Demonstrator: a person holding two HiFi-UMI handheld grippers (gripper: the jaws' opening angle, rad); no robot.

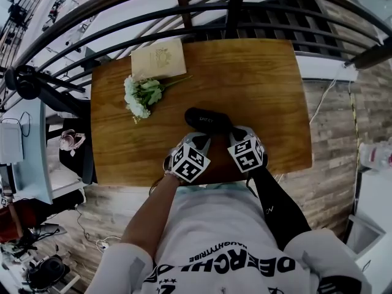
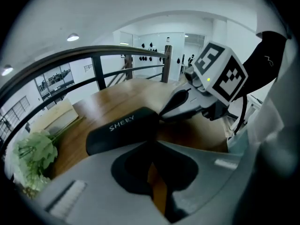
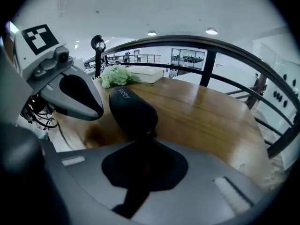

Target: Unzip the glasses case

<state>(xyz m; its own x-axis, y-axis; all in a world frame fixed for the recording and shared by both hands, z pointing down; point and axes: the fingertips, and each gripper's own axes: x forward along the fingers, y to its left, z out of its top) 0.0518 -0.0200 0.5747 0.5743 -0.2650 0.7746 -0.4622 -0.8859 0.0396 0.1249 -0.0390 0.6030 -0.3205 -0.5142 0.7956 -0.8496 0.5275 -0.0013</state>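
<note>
A black glasses case [image 1: 208, 121] is lying closed just below the centre of the head view, on a wooden counter [image 1: 257, 84]. Two hand-held grippers are pointing down at its near side. The left gripper [image 2: 151, 142] is keeping its fingers [image 2: 98, 172] pressed together at the tips, with only a thin sliver of counter showing between them, and the tips are meeting the case's near edge. The right gripper [image 3: 146, 137] is holding its fingers [image 3: 211, 172] fully together against the case's end, beside a small zipper pull [image 3: 149, 134]. White flowers [image 1: 141, 97] and a pale flat box [image 1: 158, 59] are lying at the upper left.
</note>
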